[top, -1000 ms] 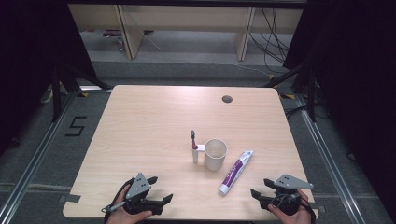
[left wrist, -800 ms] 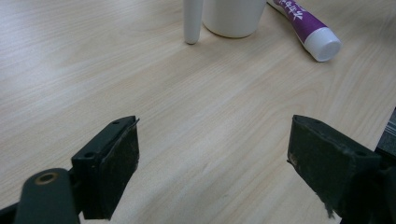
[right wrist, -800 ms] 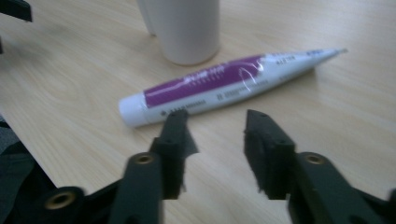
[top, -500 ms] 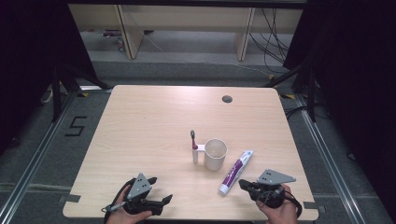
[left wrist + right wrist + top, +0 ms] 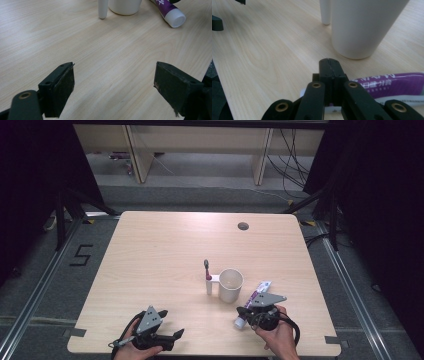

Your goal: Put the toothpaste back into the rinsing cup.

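Going for the toothpaste tube point(image 5: 254, 303) near the cup point(image 5: 230, 285); right gripper point(image 5: 329, 65) is fully closed above it holding nothing, so reopen first; left gripper point(image 5: 113, 87) waits wide

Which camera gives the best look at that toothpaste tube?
The high view: the toothpaste tube lies beside the cup, partly under the right gripper. Left gripper view catches its white cap end; right gripper view shows its purple body behind the jaws.

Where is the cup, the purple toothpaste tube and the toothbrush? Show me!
cup point(image 5: 230, 285), high view, on its white outer wall.
purple toothpaste tube point(image 5: 165, 7), left gripper view, on the purple body just above the white cap.
toothbrush point(image 5: 208, 281), high view, on the white handle standing beside the cup.
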`<state>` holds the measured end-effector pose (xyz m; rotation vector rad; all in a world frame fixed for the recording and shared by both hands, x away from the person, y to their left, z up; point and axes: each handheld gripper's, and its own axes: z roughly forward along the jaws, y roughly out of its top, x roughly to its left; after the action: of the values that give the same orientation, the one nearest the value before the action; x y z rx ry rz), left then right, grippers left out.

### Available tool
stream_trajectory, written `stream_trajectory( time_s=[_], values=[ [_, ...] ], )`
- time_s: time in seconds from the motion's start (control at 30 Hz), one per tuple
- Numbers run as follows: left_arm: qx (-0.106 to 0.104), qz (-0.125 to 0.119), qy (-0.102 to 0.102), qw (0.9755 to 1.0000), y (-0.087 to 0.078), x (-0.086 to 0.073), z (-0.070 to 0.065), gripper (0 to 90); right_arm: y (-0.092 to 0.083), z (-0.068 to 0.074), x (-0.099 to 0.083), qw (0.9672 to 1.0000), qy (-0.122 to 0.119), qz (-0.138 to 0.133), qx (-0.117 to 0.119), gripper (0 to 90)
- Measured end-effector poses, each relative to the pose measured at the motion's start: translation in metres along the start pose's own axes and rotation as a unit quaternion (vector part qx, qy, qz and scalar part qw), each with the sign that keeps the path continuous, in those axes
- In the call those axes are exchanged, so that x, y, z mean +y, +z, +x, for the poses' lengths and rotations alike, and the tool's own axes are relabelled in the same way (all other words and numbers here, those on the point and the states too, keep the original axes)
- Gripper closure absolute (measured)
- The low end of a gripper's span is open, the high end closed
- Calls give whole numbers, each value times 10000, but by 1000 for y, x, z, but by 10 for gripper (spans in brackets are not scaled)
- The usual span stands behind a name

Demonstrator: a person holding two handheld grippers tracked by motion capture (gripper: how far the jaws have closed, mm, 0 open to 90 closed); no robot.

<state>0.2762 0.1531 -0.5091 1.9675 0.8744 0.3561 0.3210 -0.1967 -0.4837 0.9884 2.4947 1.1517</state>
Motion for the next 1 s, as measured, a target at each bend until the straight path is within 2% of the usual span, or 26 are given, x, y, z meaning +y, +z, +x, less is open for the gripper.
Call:
stream_trajectory(
  time_s=[0.03, 0.07, 0.17, 0.2, 0.23, 0.27, 0.3, 0.33, 0.37, 0.4, 0.43, 0.53, 0.67, 0.7, 0.77, 0.8, 0.9, 0.93, 0.97, 1.0],
  values=[
    [8, 9, 15, 10000, 0, 0, 0, 160, 2, 0, 1, 10000, -31, 9, -17, 900],
    [-9, -1, 23, 10000, 1, 0, 1, 160, 4, 1, 1, 9999, 59, 103, 37, 900],
    [-10, 0, 29, 10000, 1, 0, 0, 161, 9, 0, 2, 9998, -26, 172, 55, 900],
    [-2, 23, 34, 10000, 0, 0, 0, 161, 10, 2, 2, 9997, 71, 235, 46, 900],
    [-2, 22, 30, 10000, 0, 0, 0, 161, 13, 2, 1, 9998, 80, 165, 34, 900],
    [18, 90, 103, 9999, 0, 0, 1, 161, 13, 1, 1, 9996, -42, 261, 62, 900],
    [26, 136, 152, 9998, -1, 0, 2, 161, 13, 1, 0, 9995, 2, 315, 81, 900],
    [-16, 10, 14, 10000, 0, -1, 0, 161, 13, 1, 0, 9994, 3, 321, 99, 900],
    [-3, 38, 24, 10000, 0, 0, 0, 161, 13, 2, 0, 9992, 71, 364, 121, 900],
    [-5, 33, 29, 10000, 0, 0, 0, 161, 15, 2, -1, 9995, 1, 301, 102, 900],
    [24, 74, 75, 9999, -1, 0, 0, 161, 12, 1, -1, 9990, -13, 433, 110, 900],
    [-4, 72, 68, 10000, -1, 0, 0, 162, 11, -1, -4, 9991, -36, 396, 110, 900],
    [7, 24, 36, 10000, 0, 0, 0, 163, 1, -4, -10, 9991, 149, 392, 91, 900],
    [11, 16, 32, 10000, -1, 0, 0, 163, -4, -6, -11, 9987, 62, 488, 112, 900],
    [-14, 6, 28, 10000, -1, 0, 0, 163, -10, -7, -17, 9983, 194, 539, 48, 900],
    [2, 39, 30, 10000, -1, 0, 0, 163, -11, -9, -19, 9986, 112, 513, 109, 900],
    [-8, -20, 16, 10000, -1, 0, 0, 163, -21, -10, -25, 9977, 269, 627, 20, 900],
    [-9, 1, 38, 10000, -1, 0, 0, 163, -21, -13, -28, 9989, 149, 437, 6, 900],
    [10, 12, 30, 10000, -1, 0, 0, 163, -25, -14, -29, 9985, 173, 513, -7, 900],
    [-3, 23, 31, 10000, -1, 0, 0, 164, -28, -11, -31, 9975, 484, 518, -19, 900]
  ],
)
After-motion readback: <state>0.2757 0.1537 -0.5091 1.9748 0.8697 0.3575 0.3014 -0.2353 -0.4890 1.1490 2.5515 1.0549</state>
